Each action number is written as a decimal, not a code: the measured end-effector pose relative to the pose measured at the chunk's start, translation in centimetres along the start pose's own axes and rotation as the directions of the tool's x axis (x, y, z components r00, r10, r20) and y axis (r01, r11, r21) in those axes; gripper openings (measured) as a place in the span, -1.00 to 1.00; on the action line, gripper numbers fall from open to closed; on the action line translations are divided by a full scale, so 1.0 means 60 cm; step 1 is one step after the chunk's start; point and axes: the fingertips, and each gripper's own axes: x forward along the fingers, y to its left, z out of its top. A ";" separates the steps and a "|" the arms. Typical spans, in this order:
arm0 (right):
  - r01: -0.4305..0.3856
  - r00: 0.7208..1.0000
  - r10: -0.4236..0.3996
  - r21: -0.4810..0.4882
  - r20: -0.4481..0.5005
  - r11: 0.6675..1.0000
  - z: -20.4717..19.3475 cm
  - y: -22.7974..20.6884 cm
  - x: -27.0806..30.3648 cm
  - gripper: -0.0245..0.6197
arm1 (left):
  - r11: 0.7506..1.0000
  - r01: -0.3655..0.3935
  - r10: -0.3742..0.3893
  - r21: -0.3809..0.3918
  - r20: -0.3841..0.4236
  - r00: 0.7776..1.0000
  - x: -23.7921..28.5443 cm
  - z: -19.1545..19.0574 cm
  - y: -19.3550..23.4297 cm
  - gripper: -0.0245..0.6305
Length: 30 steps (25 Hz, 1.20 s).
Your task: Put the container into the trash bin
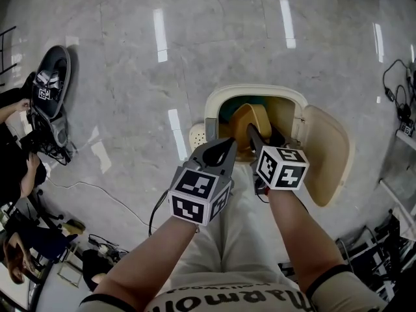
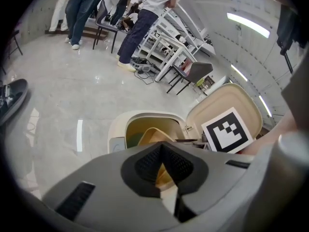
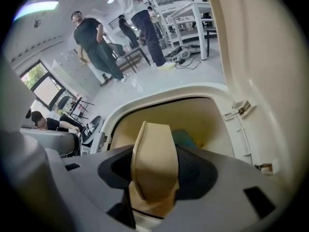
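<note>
Plainly found the tan container (image 1: 250, 123) poised at the open mouth of the cream trash bin (image 1: 257, 91), turned on edge; could not tell whether already below the rim. Saw the right gripper (image 1: 263, 138) clamped across one folded side of it, squeezing the wall between dark pads set wide apart. Read the left gripper (image 1: 219, 149) as pinched shut on a thin edge at the opposite side, going by a sliver of tan between its pads; felt less sure of that grip than of the right one.

Judged the container light and thin-walled, bowed and creased as it was under the pads. Thought it soft enough to buckle, so unlikely to break but likely to spring back or slip once loosened. Judged the rim or a side wall the sensible place to hold, as done here, pinching both sides to stop any twisting. Reckoned on little weight to fight, more on keeping it narrow enough for the opening.

Found the bin's hinged lid (image 1: 328, 155) swung fully open to the right. Made out something teal (image 1: 229, 112) lying inside at the back, and a bit of yellow beside it in the right gripper view; could not tell what either was. Saw nothing inside the container itself, though could not see into most of its hollow
</note>
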 end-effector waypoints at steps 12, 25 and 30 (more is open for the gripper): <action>0.026 0.997 -0.027 -0.018 -0.071 1.000 -0.009 0.001 0.015 -0.27 | 1.000 -0.013 0.013 -0.014 -0.004 1.000 -0.002 0.000 0.012 -0.95; 0.043 0.994 -0.049 -0.059 -0.097 0.997 -0.019 0.006 0.021 -0.19 | 0.999 -0.016 0.016 -0.030 0.001 1.000 -0.008 -0.008 0.021 -0.95; 0.056 0.994 -0.060 -0.048 -0.092 0.997 -0.019 0.008 0.017 -0.19 | 0.999 -0.018 0.019 -0.036 0.005 1.000 -0.015 -0.007 0.024 -0.95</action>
